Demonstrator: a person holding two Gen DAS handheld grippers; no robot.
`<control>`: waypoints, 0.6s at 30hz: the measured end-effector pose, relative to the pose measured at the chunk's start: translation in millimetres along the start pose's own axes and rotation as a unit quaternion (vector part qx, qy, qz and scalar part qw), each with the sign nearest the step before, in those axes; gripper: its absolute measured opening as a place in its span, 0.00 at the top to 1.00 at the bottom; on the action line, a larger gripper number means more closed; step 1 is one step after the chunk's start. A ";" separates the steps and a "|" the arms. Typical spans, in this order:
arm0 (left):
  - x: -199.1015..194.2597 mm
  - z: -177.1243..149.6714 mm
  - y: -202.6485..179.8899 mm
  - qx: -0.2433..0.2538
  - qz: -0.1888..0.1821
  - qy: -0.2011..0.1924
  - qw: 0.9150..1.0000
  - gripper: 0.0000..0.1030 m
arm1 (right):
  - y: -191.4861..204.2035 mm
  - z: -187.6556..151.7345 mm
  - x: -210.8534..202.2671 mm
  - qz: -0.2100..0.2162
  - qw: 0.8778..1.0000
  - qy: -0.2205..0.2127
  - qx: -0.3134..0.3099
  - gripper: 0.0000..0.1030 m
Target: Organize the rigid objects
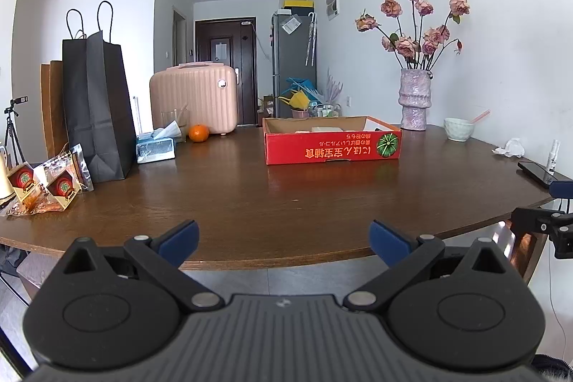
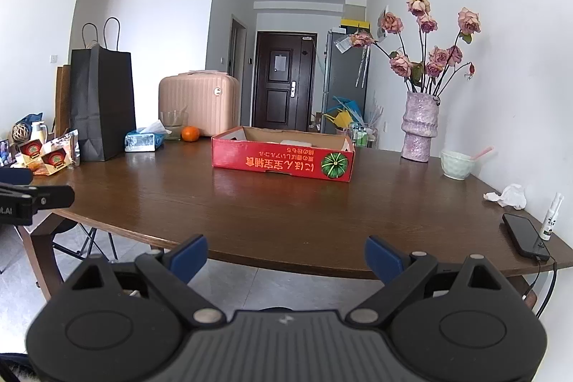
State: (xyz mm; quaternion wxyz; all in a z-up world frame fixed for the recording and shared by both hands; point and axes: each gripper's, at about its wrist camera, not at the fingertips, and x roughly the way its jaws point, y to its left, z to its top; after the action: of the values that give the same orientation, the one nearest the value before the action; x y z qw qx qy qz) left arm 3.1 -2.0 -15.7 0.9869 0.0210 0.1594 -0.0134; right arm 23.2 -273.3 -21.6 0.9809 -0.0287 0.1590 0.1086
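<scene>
A red cardboard box [image 1: 333, 145] [image 2: 283, 162] with a pumpkin picture stands open in the middle of the brown table [image 1: 250, 199] [image 2: 286, 213]. Pale flat items lie inside it, mostly hidden by its wall. My left gripper [image 1: 284, 242] hangs open at the table's near edge with nothing between its blue pads. My right gripper [image 2: 285, 258] is open too, empty, just off the near edge. Each gripper shows at the side of the other's view: the right gripper [image 1: 551, 217] and the left gripper [image 2: 32, 199].
On the left stand a black paper bag [image 1: 95, 110] [image 2: 102, 102], a tissue pack [image 1: 155, 145], an orange [image 1: 198, 133] [image 2: 189, 134], a pink suitcase [image 1: 195, 95] and snack packets [image 1: 46, 185]. On the right: a flower vase [image 1: 413, 99] [image 2: 420, 127], a bowl [image 2: 456, 163], a crumpled tissue [image 2: 508, 196], a phone [image 2: 524, 235] and a small spray bottle [image 2: 551, 217].
</scene>
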 end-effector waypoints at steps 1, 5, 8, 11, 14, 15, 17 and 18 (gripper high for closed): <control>-0.1 0.6 0.0 0.000 0.000 -0.001 1.000 0.00 | -0.5 -0.2 0.3 0.000 1.000 0.001 0.002 0.08; -0.4 0.8 0.1 0.001 0.000 -0.001 1.000 0.00 | -1.8 0.0 0.6 -0.001 1.000 0.002 0.003 0.08; -0.5 0.8 -0.3 0.001 -0.001 -0.001 1.000 0.00 | -1.5 0.2 0.9 -0.001 1.000 0.002 0.003 0.08; -0.4 0.8 -0.5 0.002 -0.002 -0.001 1.000 0.00 | -1.2 0.1 0.8 0.000 1.000 0.002 0.003 0.08; 0.1 0.6 -1.2 0.002 -0.001 0.001 1.000 0.00 | -0.9 0.5 0.8 -0.001 1.000 -0.002 0.002 0.08; 0.2 0.8 -1.1 0.002 -0.001 0.002 1.000 0.00 | -0.8 0.3 0.2 -0.002 1.000 -0.004 0.002 0.08; 0.3 0.7 -1.1 0.003 -0.001 0.002 1.000 0.00 | -0.7 0.2 -0.7 -0.001 1.000 -0.007 0.002 0.08; 0.6 0.9 -0.9 0.003 -0.002 0.001 1.000 0.00 | -0.9 0.2 -0.7 -0.002 1.000 -0.007 0.003 0.08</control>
State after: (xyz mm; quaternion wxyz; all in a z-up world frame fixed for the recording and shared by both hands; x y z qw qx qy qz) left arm 3.9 -3.0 -15.0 0.9866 0.0236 0.1608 -0.0154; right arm 22.8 -274.3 -21.2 0.9822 -0.0257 0.1526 0.1068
